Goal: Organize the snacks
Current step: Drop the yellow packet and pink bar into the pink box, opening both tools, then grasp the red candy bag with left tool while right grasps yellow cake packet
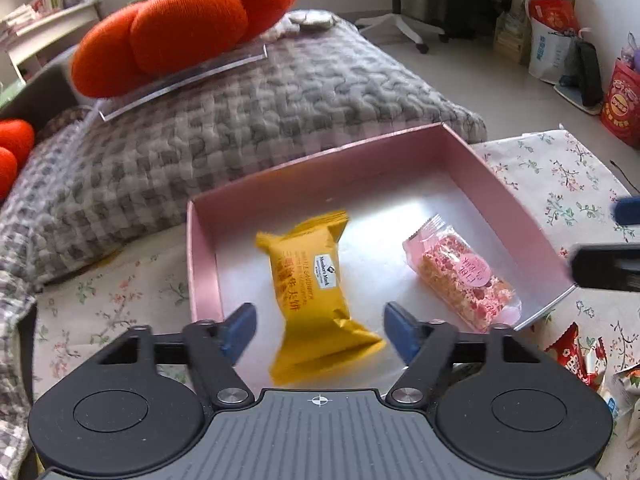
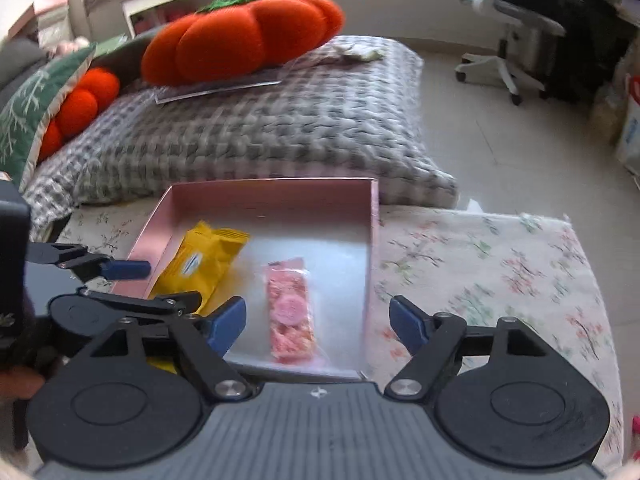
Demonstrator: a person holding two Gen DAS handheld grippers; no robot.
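- We see a pink box on the floral cloth, just near of the grey checked cushion; it holds two snacks and its floor is otherwise bare.
- The yellow packet lies in the left part of the box; the pink snack bar lies in the right part, apart from it.
- Our left gripper stands wide over the near end of the yellow packet; the pads do not press it.
- Our right gripper stands wide above the pink snack bar, holding nothing.
- More wrappers lie outside the box, on the cloth at right.
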